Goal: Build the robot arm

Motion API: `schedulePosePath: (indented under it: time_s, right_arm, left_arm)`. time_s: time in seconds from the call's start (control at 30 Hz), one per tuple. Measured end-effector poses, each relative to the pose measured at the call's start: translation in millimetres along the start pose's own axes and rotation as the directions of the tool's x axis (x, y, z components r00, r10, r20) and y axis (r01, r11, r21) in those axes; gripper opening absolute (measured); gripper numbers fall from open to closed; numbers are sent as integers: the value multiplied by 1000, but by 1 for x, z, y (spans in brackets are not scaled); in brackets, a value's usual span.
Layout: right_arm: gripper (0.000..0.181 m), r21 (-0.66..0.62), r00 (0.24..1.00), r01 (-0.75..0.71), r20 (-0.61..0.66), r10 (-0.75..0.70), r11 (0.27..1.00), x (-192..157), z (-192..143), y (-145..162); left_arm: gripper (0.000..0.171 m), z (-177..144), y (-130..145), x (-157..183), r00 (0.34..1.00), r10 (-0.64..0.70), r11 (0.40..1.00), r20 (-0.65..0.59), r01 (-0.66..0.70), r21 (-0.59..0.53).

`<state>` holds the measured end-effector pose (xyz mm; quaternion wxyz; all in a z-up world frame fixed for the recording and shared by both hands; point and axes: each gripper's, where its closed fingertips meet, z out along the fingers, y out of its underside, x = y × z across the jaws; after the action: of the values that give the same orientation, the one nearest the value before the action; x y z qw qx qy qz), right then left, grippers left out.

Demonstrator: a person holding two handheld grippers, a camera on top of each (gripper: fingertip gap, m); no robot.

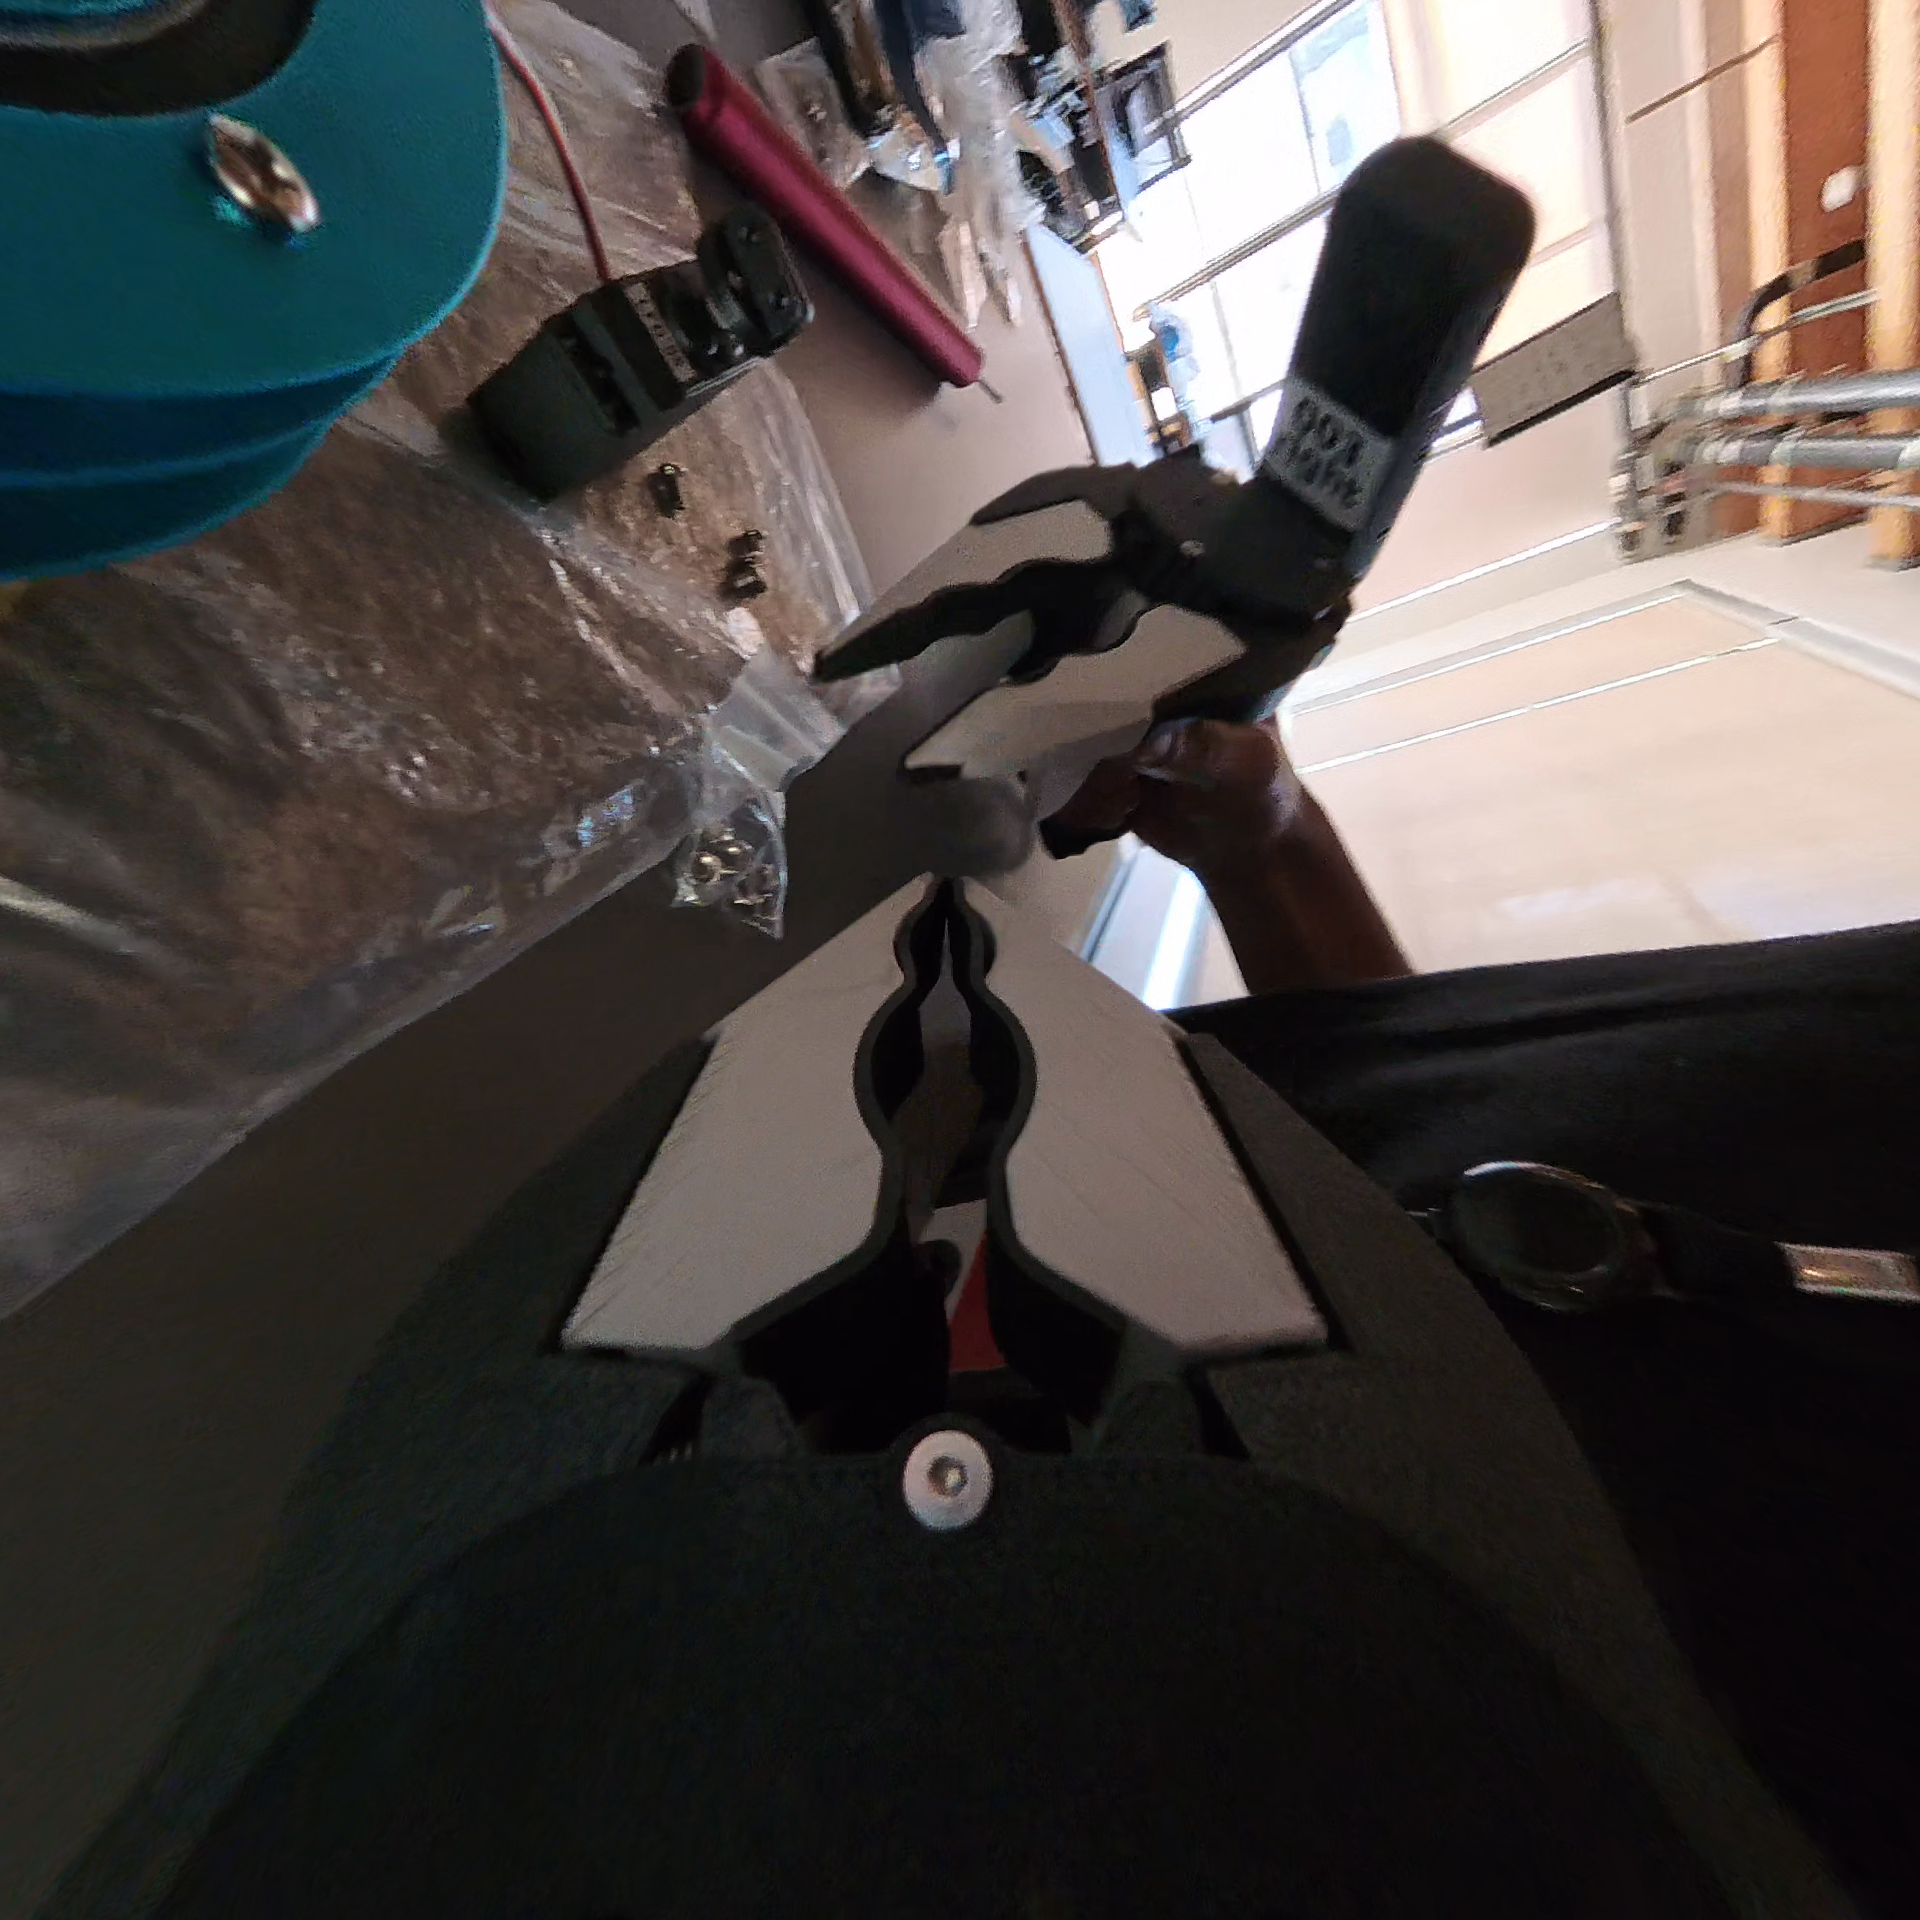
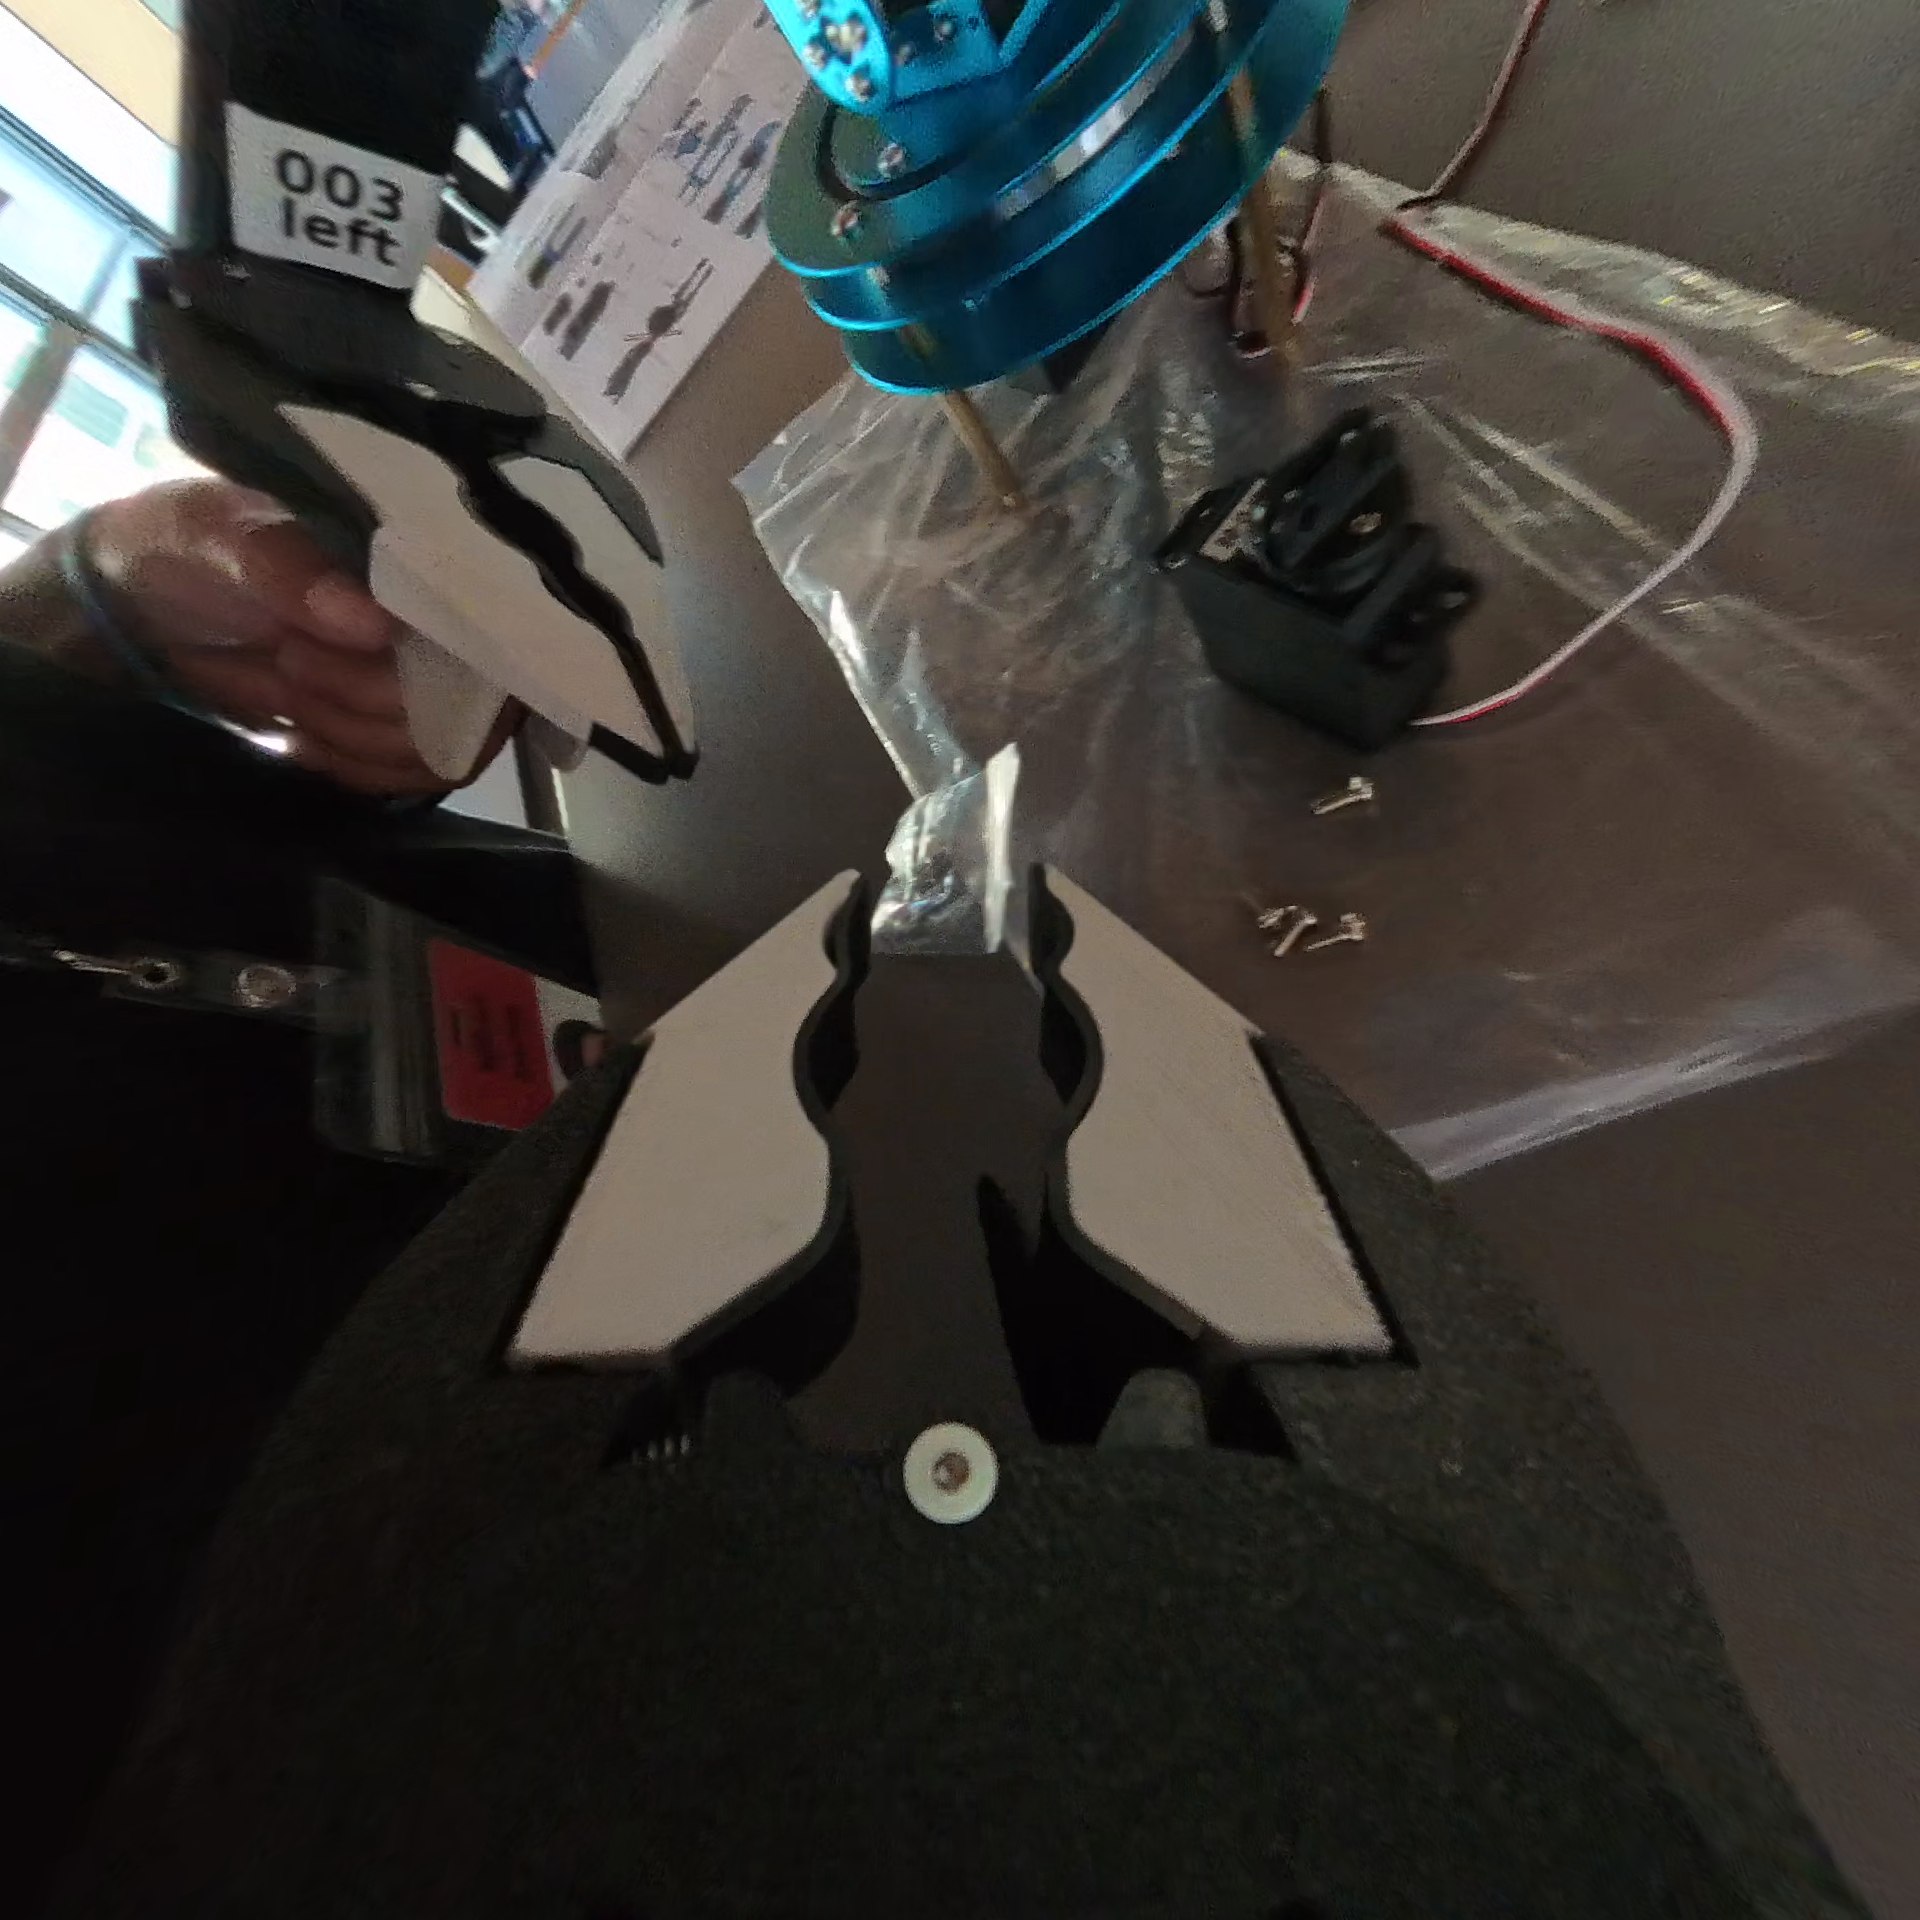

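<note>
Table (image 2: 1662, 1455): brown top, part covered by a crinkled clear plastic sheet (image 2: 1558, 727); bright windows and a pale floor lie behind.
Left gripper (image 1: 951, 894): your fingers are clenched almost tip to tip, with nothing visible between them. It is held up off the table, pointing toward the other tool.
Right gripper (image 2: 943, 883): your fingers are released and stand well apart. They are empty.
Small bag of screws (image 2: 940, 862): a clear packet lying on the table at the sheet's edge, just ahead of the right fingertips and in line with the gap. Whether its corner touches the right-hand finger cannot be told.
Blue disc assembly (image 2: 1039, 208): stacked blue plates on thin brass posts, standing on the plastic beyond the bag.
Black servo (image 2: 1340, 613): rests on the sheet to the right of the discs, with a red and white wire (image 2: 1704, 499) looping round it.
Loose screws (image 2: 1309, 925): a few lie scattered on the plastic, near the servo and apart from the bag.
Red tube (image 1: 821, 218): lies far back on the table.
Blur: both views are smeared, so fine contact is uncertain.
</note>
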<state>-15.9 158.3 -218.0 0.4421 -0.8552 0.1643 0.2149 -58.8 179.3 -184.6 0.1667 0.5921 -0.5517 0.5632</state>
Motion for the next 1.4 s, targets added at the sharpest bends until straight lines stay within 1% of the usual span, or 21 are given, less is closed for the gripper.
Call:
schedulePosePath:
  time_s: [0.07, 0.13, 0.17, 0.23, 0.27, 0.33, 0.4, 0.43, 0.5, 0.67, 0.83, 1.0, 1.23, 1.4]
  right_arm:
    - [30, 10, 999, -34, 29, 34, 999, 2, -1, -3]
    - [30, 0, 997, -51, 54, 51, 999, 3, 0, -2]
    - [29, -11, 998, -46, 53, 47, 999, 4, 1, -1]
    - [26, -18, 996, -56, 62, 57, 998, 7, 2, -1]
    - [25, -15, 994, -77, 72, 78, 997, 9, 3, -3]
    - [21, -13, 991, -108, 78, 109, 994, 16, 2, -6]
    - [19, -24, 993, -98, 58, 100, 995, 23, 2, -6]
    - [20, -36, 994, -84, 65, 86, 996, 23, 2, -7]
    - [22, -57, 997, -47, 64, 51, 997, 22, 3, -7]
    - [21, -90, 997, 3, 74, 4, 996, 23, 6, -5]
    - [21, -107, 994, 16, 109, -4, 994, 20, 7, -3]
    - [12, -121, 991, 24, 131, -8, 992, 18, 9, -1]
    - [7, -125, 985, -7, 169, 29, 992, 14, 8, 2]
    - [7, -168, 984, -20, 172, 49, 986, 15, 11, 11]
  left_arm:
    - [0, 3, 3, -9, 995, 63, 998, 77, -61, -30]
    - [24, 7, 6, -23, 961, 187, 981, 205, -173, -85]
    - [29, 9, 6, -29, 927, 268, 962, 262, -244, -119]
    - [35, 13, 2, -35, 825, 438, 899, 357, -404, -171]
    - [36, 16, -1, -34, 771, 508, 860, 384, -472, -191]
    - [39, 24, -6, -34, 659, 614, 783, 434, -576, -234]
    - [42, 33, -10, -39, 563, 675, 723, 477, -631, -280]
    - [44, 37, -12, -40, 530, 691, 704, 491, -646, -294]
    - [45, 45, -14, -43, 495, 702, 689, 512, -655, -310]
    - [47, 53, -8, -49, 486, 694, 699, 532, -631, -336]
    - [41, 54, -4, -52, 490, 684, 711, 540, -613, -344]
    - [40, 55, -4, -53, 486, 686, 711, 542, -608, -353]
    - [40, 55, -3, -53, 491, 688, 710, 535, -609, -354]
    - [40, 56, -2, -53, 495, 691, 707, 526, -612, -354]
